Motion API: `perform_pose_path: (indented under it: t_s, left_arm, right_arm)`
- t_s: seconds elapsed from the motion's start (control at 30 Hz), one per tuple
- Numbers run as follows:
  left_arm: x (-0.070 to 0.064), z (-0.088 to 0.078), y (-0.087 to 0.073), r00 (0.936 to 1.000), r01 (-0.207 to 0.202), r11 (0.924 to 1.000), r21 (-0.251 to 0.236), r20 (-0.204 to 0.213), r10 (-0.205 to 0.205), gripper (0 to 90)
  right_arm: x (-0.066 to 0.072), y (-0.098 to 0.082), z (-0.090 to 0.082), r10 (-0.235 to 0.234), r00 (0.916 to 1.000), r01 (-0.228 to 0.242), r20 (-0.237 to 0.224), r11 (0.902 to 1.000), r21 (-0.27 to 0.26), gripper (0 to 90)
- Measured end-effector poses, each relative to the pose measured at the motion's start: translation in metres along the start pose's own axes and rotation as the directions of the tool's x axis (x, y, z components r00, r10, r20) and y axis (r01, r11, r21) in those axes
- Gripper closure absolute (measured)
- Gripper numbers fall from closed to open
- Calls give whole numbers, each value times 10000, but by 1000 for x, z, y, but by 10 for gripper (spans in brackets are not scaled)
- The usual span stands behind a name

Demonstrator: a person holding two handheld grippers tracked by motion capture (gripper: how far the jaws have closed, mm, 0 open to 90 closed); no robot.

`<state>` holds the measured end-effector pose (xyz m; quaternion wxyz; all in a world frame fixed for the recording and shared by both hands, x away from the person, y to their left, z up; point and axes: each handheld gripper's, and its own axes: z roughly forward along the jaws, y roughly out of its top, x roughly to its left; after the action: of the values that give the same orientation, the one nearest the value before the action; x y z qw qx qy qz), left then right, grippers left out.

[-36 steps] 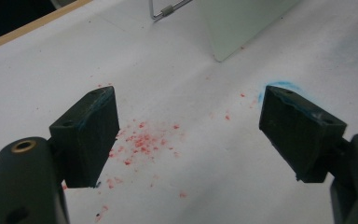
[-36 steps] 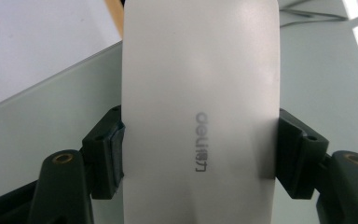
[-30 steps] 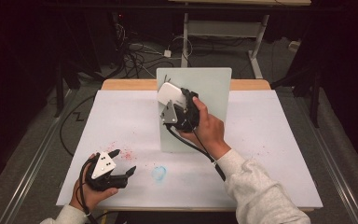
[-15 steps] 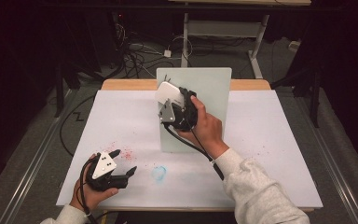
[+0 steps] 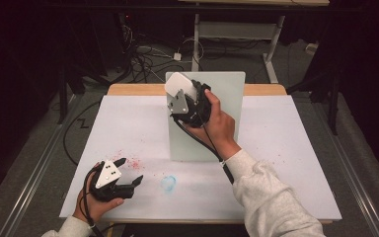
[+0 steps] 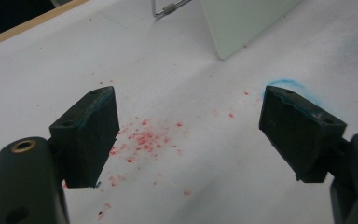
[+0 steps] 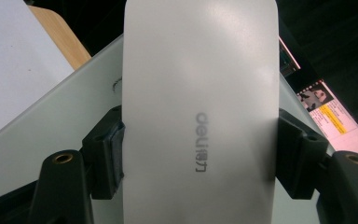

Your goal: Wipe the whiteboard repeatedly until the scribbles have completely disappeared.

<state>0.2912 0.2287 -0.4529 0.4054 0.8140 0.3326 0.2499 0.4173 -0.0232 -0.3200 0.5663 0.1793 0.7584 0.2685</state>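
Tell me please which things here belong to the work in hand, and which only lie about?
In use:
- white eraser block, clamped in the right gripper
- upright pale board, which the block is held against

Lying about:
- left gripper, open and holding nothing
- red crumbs on the white table cover
- blue smudge
- floor cables
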Motion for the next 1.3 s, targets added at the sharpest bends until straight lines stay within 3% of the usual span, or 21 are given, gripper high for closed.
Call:
perform_pose_path:
  t_s: [0.07, 0.27, 0.33, 0.43, 0.67, 0.73, 1.03, 1.1, 1.13, 1.2, 1.3]
  left_arm:
    - [-1, 0, 0, 10000, -19, 10000, 7, 3, 19, 194]
    - [-1, 0, 0, 10000, -37, 10000, 56, 1, 37, 195]
    - [-1, 0, 0, 10000, -38, 10000, 55, -2, 38, 194]
    - [-1, 0, 0, 10000, -40, 10000, 67, -5, 40, 194]
    - [0, 1, -1, 10000, -5, 10000, 58, 20, 5, 194]
    - [0, 1, -1, 10000, 17, 10000, 57, 48, -17, 195]
    - [0, 1, 0, 10000, 21, 10000, 32, 55, -21, 194]
    - [-1, 1, 0, 10000, -37, 10000, 67, 54, 37, 194]
    - [-1, 1, 0, 10000, -37, 10000, 72, 55, 37, 195]
    - [0, 1, -1, 10000, -26, 10000, 71, 42, 26, 195]
    - [0, 1, -1, 10000, 10, 10000, 80, 62, -10, 195]
  right_arm:
    - [4, -1, -1, -24, 10000, 25, -71, 10000, 82, 310]
    - [25, -10, -3, -1026, 9940, 1036, -381, 9943, 243, 310]
    - [26, -10, -3, -1231, 9915, 1243, -423, 9919, 267, 310]
    - [20, -6, -1, -1042, 9936, 1050, -442, 9943, 175, 310]
    - [-6, 5, 1, -49, 10000, 48, 61, 9999, 158, 310]
    - [-10, 2, 0, 252, 9997, -252, -3, 9996, 107, 310]
    - [10, -7, -3, -854, 9954, 868, -433, 9957, 334, 310]
    - [6, -5, -2, -698, 9968, 711, -401, 9969, 326, 310]
    - [0, -4, -2, -423, 9990, 428, -145, 9986, 318, 310]
    - [-10, -2, -1, 45, 9997, -39, -244, 9997, 227, 310]
    - [-14, 0, -1, 71, 10000, -72, 39, 9997, 223, 310]
